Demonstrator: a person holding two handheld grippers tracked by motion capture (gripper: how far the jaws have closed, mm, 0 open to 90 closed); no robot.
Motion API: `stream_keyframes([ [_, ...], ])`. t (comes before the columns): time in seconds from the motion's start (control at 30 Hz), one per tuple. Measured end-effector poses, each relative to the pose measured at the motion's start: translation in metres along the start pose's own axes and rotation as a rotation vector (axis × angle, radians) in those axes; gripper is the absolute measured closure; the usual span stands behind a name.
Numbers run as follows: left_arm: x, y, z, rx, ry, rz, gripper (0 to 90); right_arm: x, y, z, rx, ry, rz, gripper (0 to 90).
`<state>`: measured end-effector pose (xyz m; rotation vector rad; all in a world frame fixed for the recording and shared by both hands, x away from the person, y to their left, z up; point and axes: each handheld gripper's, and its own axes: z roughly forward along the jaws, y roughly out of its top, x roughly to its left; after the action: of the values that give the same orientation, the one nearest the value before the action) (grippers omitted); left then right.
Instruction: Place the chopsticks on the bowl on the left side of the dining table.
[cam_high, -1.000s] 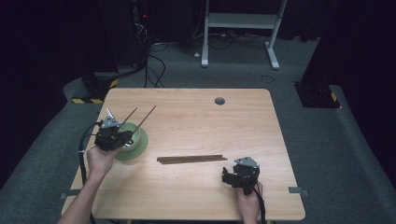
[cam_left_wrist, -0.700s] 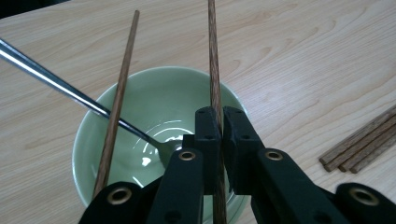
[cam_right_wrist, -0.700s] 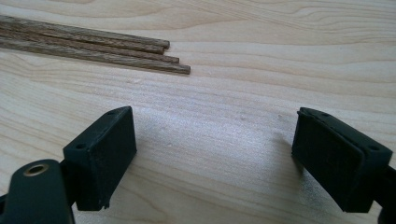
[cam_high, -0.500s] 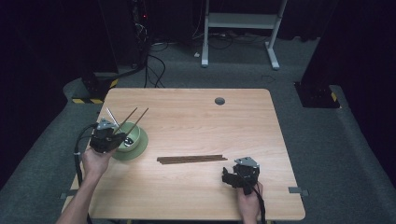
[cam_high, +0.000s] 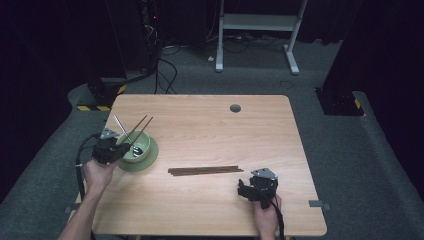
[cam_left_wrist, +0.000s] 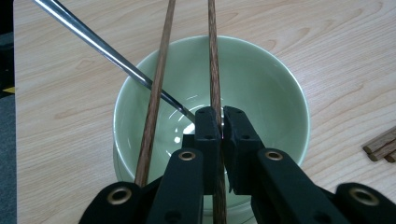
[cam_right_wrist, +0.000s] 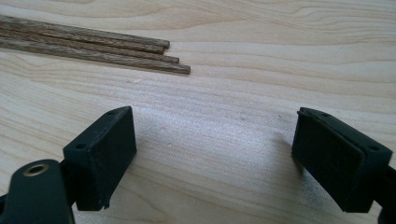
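A pale green bowl (cam_high: 145, 156) (cam_left_wrist: 280, 93) stands near the table's left edge. My left gripper (cam_high: 119, 148) (cam_left_wrist: 222, 116) hangs over the bowl's near rim, shut on a brown chopstick (cam_left_wrist: 213, 56) that slants up and away across the bowl. A second chopstick (cam_left_wrist: 161, 60) and a silver utensil handle (cam_left_wrist: 93, 43) lean in the bowl. A bundle of more chopsticks (cam_high: 205, 170) (cam_right_wrist: 93, 46) lies at mid-table. My right gripper (cam_high: 247, 189) (cam_right_wrist: 215, 149) rests on the wood just short of the bundle's right end, open with nothing between its jaws.
The wooden table (cam_high: 210, 130) has a small grey cable hole (cam_high: 235, 108) near its far edge. Beyond the table are dark floor, cables and a white desk frame (cam_high: 260, 30). The bundle's end (cam_left_wrist: 380, 147) shows right of the bowl.
My left gripper has shifted a little to the left and lower with the chopstick in it, and the stick's far end has swung left. The right gripper has stayed put.
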<state>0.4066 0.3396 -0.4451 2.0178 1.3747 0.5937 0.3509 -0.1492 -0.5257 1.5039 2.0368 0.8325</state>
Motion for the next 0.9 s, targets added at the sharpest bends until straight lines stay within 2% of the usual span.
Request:
stream_keyframes([
  [0.43, 0.006, 0.001, 0.003, 0.017, 0.019, -0.002, 84.6, 0.0, 0.0, 0.0, 0.0, 0.0, 0.0, 13.3],
  [0.53, 0.007, 0.002, 0.003, 0.028, 0.035, 0.016, 84.6, 0.0, 0.0, 0.0, 0.0, 0.0, 0.001, 13.3],
  [0.9, 0.011, 0.003, 0.004, 0.031, 0.048, 0.01, 84.4, 0.0, 0.0, 0.0, 0.0, 0.0, 0.0, 13.3],
])
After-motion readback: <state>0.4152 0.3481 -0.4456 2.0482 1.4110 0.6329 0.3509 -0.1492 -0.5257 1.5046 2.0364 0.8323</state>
